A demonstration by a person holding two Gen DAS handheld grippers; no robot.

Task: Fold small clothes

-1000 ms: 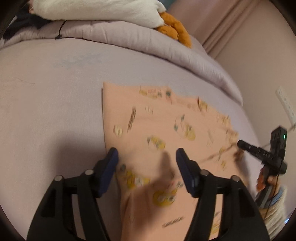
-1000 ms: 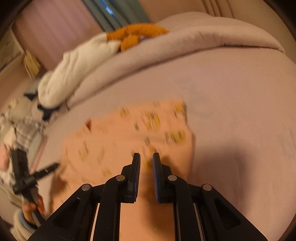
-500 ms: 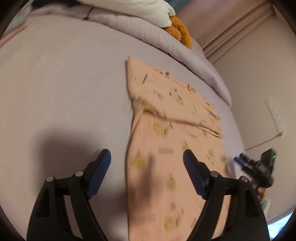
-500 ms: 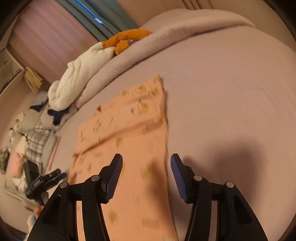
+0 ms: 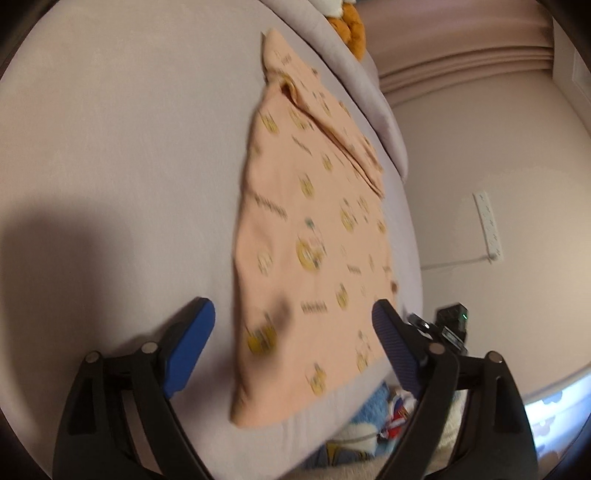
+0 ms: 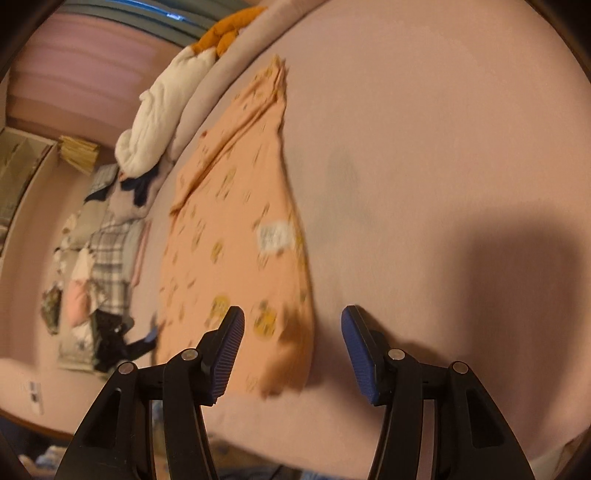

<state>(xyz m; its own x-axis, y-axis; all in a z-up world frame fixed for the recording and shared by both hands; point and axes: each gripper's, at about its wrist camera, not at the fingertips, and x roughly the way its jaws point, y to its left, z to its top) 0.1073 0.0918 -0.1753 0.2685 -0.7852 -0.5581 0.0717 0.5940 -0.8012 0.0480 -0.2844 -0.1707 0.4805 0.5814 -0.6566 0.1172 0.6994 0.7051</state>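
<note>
Garment: peach printed garment (image 5: 314,236) lies flat and stretched long on my pale lilac bed (image 5: 122,147), its near end close to the mattress edge, a folded layer at its far end; a white label (image 6: 275,236) shows on it in my right view.
Left gripper: my left gripper (image 5: 291,328) hangs over the garment's near end, its jaws wide apart after just opening further; cloth lies below the gap, but the blue pads (image 5: 190,343) press on nothing.
Right gripper: my right gripper (image 6: 291,332) hovers over the garment's near right corner, jaws apart after opening, gripping nothing.
Far edge: a rolled duvet (image 5: 343,55) runs along the bed, with an orange plush toy (image 5: 351,22) and a white bundle (image 6: 159,114) on it.
Beyond: a power strip (image 5: 487,225) hangs on the wall; piled clothes (image 6: 103,258) sit beside the bed.
</note>
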